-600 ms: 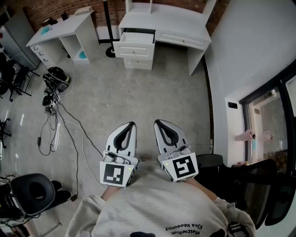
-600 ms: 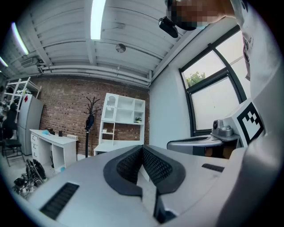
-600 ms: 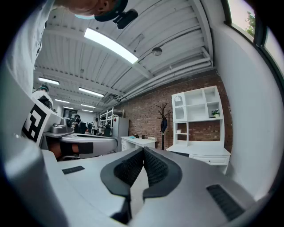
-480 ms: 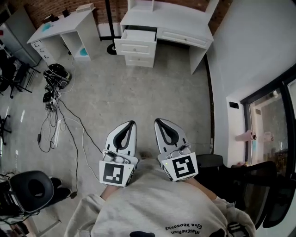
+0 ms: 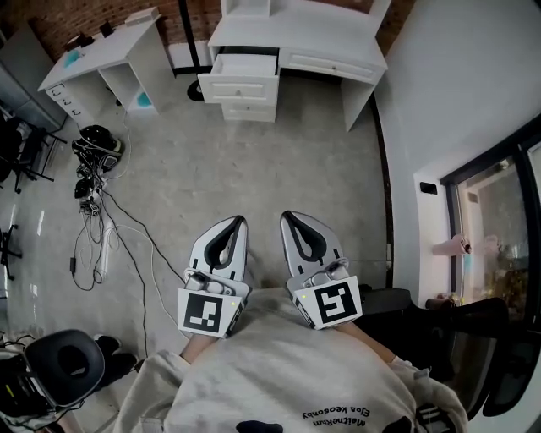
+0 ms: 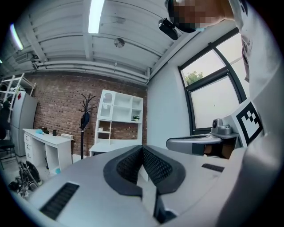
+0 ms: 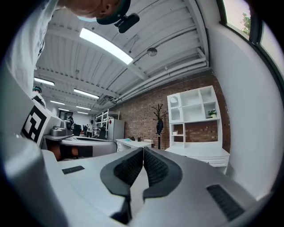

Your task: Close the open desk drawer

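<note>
Person holds left gripper [image 5: 240, 222] & right gripper [image 5: 287, 219] level, side by side, jaws of both closed on nothing. Open top drawer [image 5: 243, 67] juts from white desk [image 5: 297, 35] by brick wall, well apart across concrete floor [image 5: 254, 169].

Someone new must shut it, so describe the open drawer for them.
Against the brick wall, find the white desk topped with shelves. In its left-end drawer stack, the open drawer is the top one, the only one pulled out.
</note>
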A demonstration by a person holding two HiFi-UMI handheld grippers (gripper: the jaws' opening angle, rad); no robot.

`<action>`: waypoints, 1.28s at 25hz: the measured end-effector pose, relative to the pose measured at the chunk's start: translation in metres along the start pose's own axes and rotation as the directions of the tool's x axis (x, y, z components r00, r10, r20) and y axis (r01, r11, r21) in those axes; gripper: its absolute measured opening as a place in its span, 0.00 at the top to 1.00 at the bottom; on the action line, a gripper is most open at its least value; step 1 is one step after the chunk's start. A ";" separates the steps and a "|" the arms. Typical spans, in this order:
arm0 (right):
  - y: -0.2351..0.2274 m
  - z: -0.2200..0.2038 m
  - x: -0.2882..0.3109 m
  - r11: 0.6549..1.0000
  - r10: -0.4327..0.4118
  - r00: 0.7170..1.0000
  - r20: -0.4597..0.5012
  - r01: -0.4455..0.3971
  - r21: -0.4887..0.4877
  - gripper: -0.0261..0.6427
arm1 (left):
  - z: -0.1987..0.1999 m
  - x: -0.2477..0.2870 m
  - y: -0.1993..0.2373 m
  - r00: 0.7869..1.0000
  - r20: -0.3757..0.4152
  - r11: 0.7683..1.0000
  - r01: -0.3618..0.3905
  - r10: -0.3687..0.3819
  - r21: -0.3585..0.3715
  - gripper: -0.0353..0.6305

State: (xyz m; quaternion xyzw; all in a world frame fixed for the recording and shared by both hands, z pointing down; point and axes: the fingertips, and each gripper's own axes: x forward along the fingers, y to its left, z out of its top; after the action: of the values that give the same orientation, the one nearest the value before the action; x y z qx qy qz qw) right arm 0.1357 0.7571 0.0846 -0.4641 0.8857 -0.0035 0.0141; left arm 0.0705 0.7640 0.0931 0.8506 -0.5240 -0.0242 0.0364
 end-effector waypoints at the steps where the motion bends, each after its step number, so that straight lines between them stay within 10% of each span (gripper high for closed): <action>1: -0.002 0.001 0.009 1.000 -0.002 1.000 0.002 0.002 -0.001 0.92 | 0.000 0.006 0.007 1.000 -0.005 1.000 0.004 -0.004 0.002 0.92; 20: -0.038 0.000 0.266 0.996 -0.093 0.995 -0.037 0.092 -0.010 0.92 | 0.026 0.168 0.215 0.995 -0.018 0.995 0.096 -0.097 -0.024 0.92; 32: -0.051 -0.011 0.339 0.992 -0.124 0.990 -0.064 0.124 -0.008 0.92 | 0.019 0.216 0.276 0.991 -0.034 0.991 0.126 -0.128 -0.045 0.92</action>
State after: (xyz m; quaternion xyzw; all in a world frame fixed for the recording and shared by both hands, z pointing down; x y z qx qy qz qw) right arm -0.0157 0.4494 0.0888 -0.5178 0.8552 -0.0174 -0.0156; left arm -0.0791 0.4472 0.0979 0.8815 -0.4675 -0.0219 0.0624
